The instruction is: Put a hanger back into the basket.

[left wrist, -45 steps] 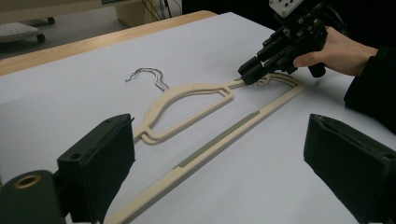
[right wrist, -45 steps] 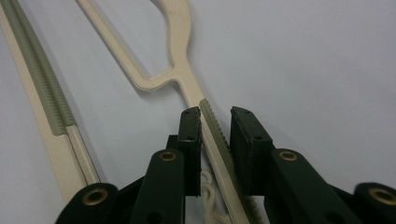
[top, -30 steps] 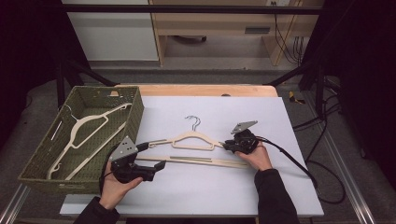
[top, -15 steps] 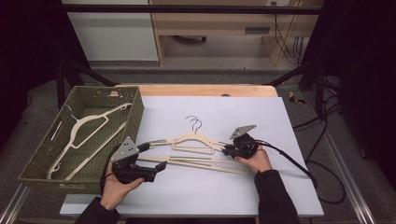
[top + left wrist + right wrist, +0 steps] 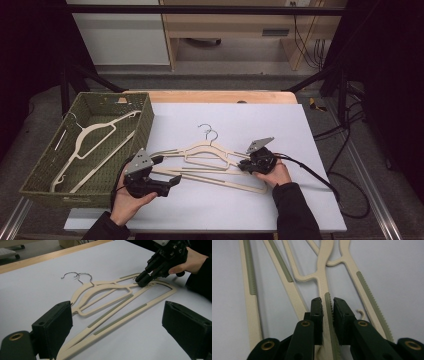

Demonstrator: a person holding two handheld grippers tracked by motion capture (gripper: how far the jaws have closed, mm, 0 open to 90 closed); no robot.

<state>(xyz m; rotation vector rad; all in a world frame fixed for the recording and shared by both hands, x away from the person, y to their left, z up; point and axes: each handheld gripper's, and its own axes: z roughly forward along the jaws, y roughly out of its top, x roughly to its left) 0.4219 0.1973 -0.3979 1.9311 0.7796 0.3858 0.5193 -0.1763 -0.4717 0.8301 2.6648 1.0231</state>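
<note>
Two cream hangers [image 5: 215,162] are laid overlapping near the middle of the white surface [image 5: 300,125], with their wire hooks turned toward its far edge. One hanger's shoulder arm is clamped between the pads of the right gripper [image 5: 245,166], whose jaws have just been closing on it; in the right gripper view the ribbed green strip of that arm is seen pinched between the two pads [image 5: 317,312]. The left gripper [image 5: 167,172] is held above the surface near its left front corner, just beside the hangers' left tips, with its jaws set wide and nothing between them. A green woven basket [image 5: 142,125] is set at the left edge of the surface, and a third hanger [image 5: 92,137] is laid inside it.
</note>
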